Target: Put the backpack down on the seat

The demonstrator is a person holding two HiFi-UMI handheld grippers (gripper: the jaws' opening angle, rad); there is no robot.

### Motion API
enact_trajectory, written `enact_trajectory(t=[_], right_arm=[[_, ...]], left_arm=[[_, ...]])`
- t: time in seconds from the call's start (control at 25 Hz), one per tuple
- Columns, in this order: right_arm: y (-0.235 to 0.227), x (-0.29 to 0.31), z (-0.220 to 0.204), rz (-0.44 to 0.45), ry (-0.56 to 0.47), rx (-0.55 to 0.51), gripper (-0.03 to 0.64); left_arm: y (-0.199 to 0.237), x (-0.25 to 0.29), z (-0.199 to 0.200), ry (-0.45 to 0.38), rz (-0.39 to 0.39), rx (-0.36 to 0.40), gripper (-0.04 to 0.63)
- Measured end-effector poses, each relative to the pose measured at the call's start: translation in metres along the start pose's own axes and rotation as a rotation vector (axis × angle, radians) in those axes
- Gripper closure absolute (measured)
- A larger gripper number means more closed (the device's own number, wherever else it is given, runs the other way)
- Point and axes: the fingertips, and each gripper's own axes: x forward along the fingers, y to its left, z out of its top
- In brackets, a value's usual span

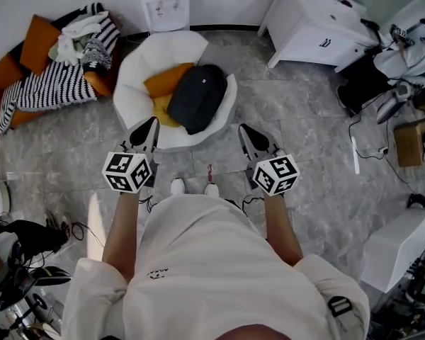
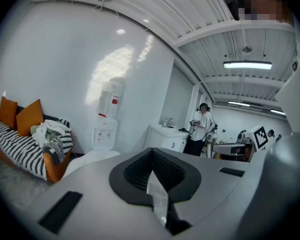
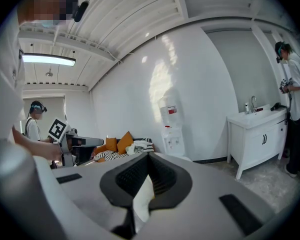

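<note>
The black backpack (image 1: 197,96) lies on the round white seat (image 1: 138,66), leaning on two orange cushions (image 1: 168,81). Neither gripper touches it. My left gripper (image 1: 148,124) hovers at the seat's near edge, left of the backpack, jaws together and empty. My right gripper (image 1: 245,129) hangs over the floor just right of the seat, also closed with nothing in it. In the left gripper view the left gripper (image 2: 152,165) has its dark pads meeting, and the seat (image 2: 90,156) shows beyond them. In the right gripper view the right gripper (image 3: 146,160) looks the same.
A sofa (image 1: 46,87) with a striped blanket, orange cushions and clothes stands at the left. A water dispenser (image 1: 164,2) is behind the seat, a white cabinet (image 1: 312,20) at the back right. Cables and gear (image 1: 382,112) and a white box (image 1: 400,246) crowd the right. People (image 2: 200,129) stand in the background.
</note>
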Motion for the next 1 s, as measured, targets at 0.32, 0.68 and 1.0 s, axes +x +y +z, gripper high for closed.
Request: enact_trajectory(t=[0.32, 0.68, 1.0], right_arm=[[-0.002, -0.010, -0.004, -0.016, 0.004, 0.005, 0.594], [0.002, -0.012, -0.012, -0.044, 0.016, 0.009, 0.594], [0.007, 0.005, -0.010, -0.067, 0.020, 0.000, 0.594]], left_arm=[[-0.004, -0.005, -0.006, 0.011, 0.017, 0.007, 0.578], [-0.002, -0.008, -0.020, 0.036, 0.005, 0.007, 0.578], [0.020, -0.003, -0.015, 0.037, -0.010, 0.002, 0.578]])
